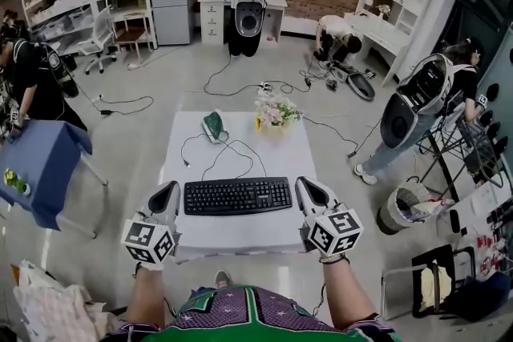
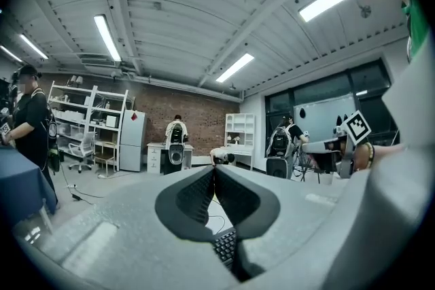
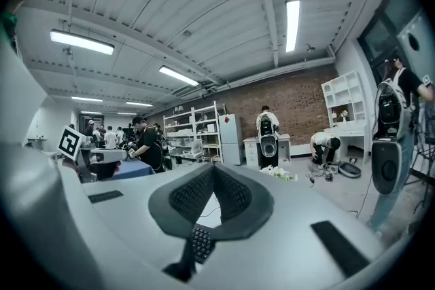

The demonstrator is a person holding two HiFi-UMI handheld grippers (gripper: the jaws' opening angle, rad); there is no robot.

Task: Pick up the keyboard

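on the white bench the keyboard lies between the left gripper and right gripper, both empty with jaws pressed together, so each should probably open before gripping its ends evenly.

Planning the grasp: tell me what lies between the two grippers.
The keyboard lies between the left gripper and the right gripper; the head view shows it.

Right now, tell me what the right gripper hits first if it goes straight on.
Probably the bare table top: the right gripper, shut, points almost level just above the right end of the keyboard. The flowers sit right of that line in its own view; depth is unclear.
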